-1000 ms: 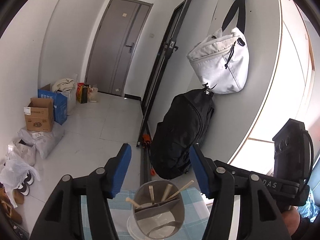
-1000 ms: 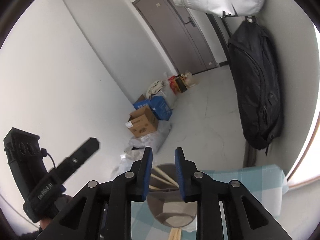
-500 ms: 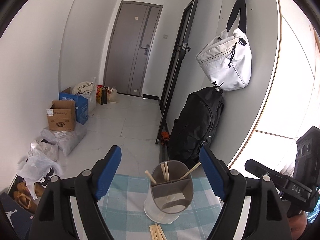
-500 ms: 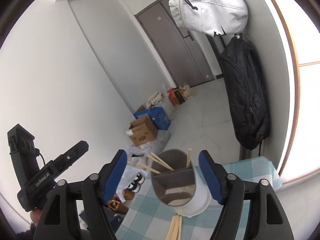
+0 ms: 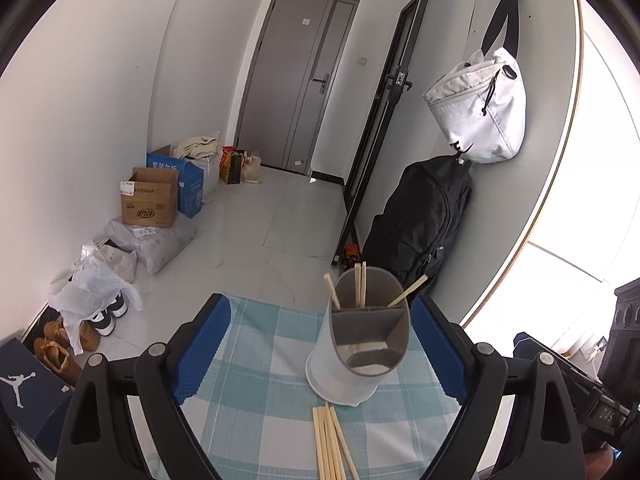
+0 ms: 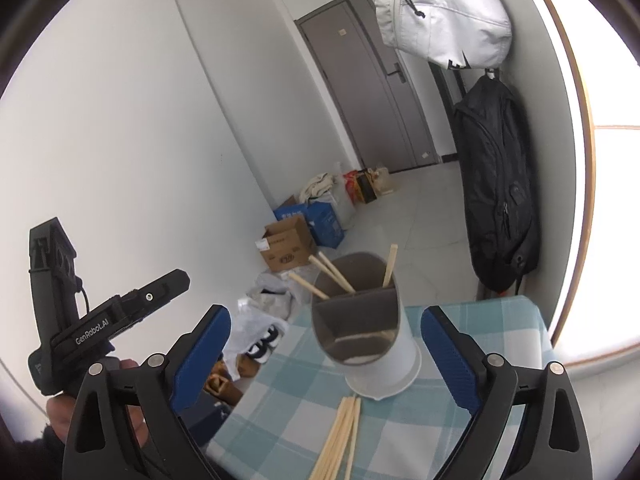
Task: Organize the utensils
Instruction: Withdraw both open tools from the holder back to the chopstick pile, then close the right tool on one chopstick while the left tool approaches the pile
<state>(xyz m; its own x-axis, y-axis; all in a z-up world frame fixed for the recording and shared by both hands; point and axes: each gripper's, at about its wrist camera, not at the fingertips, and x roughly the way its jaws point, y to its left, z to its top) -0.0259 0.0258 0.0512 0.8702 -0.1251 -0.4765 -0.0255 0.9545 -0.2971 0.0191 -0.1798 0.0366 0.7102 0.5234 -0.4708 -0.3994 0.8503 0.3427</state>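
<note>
Nearest us, both tongs stand released and empty: our left gripper [image 5: 320,356] and right gripper [image 6: 326,354] each frame the holder without touching it. A loose bundle of wooden chopsticks [image 5: 330,444] lies on the checked tablecloth [image 5: 256,380], just before the divided utensil holder [image 5: 362,344], where four chopsticks [image 5: 360,290] already stand. We judge them light, stiff and smooth, apt to roll; pinch one mid-shaft. Beyond hangs a black backpack [image 5: 420,228].
</note>
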